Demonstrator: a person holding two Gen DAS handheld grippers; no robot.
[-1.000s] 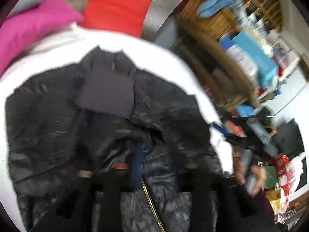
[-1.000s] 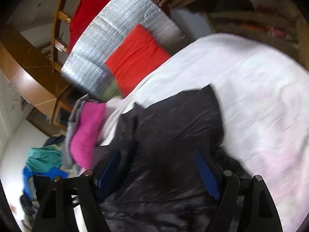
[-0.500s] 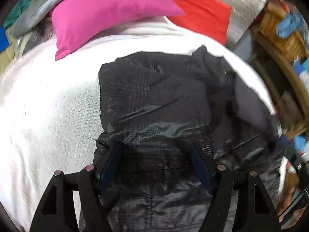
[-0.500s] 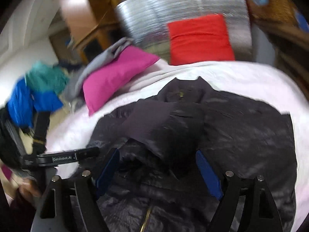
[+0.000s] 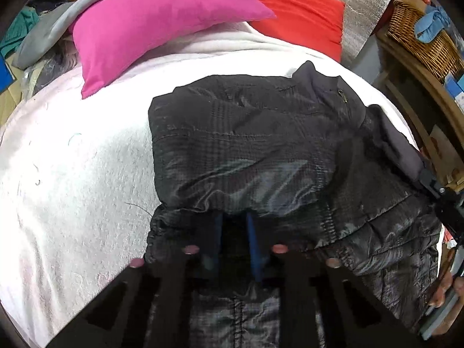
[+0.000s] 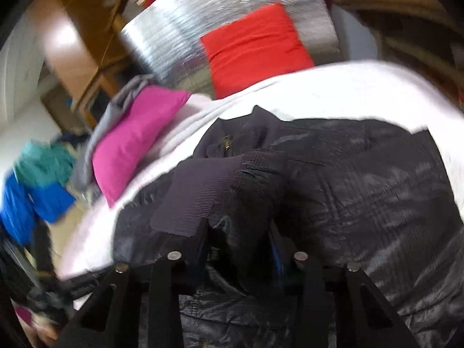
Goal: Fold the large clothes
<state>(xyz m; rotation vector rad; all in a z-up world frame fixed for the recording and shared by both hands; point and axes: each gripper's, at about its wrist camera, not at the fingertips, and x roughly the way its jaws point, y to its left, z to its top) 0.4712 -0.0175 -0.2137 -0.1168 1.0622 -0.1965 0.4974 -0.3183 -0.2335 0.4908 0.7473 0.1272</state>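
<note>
**Both grippers closing on a black jacket spread over a white blanket**

A white blanket [image 5: 87, 174] covers the bed, with a pink pillow [image 5: 156, 26] at 11 o'clock in the left wrist view and a red pillow [image 5: 301, 11] at 1 o'clock, leaning on a silver foil panel [image 5: 362, 8]. A wicker basket [image 5: 420, 37] sits on wooden furniture at 2 o'clock.

The black quilted jacket [image 5: 261, 150] lies across the blanket, filling the centre and the 3 to 6 o'clock part of that view. Its collar [image 5: 327, 87] and zip pull point toward 1 o'clock, and one side is folded over onto the body.

The left gripper [image 5: 233, 243] sits at 6 o'clock. Its jaws have just been closing and stand nearly together, blue pads pinching the folded edge of the jacket.

In the blurred right wrist view, the right gripper [image 6: 239, 240] has also just been closing. Its jaws stand partly apart with a dark bunch of the jacket's sleeve between them, beside the ribbed cuff [image 6: 197, 197] at 9 o'clock of the fingers; the pads appear to press on the fabric.
</note>
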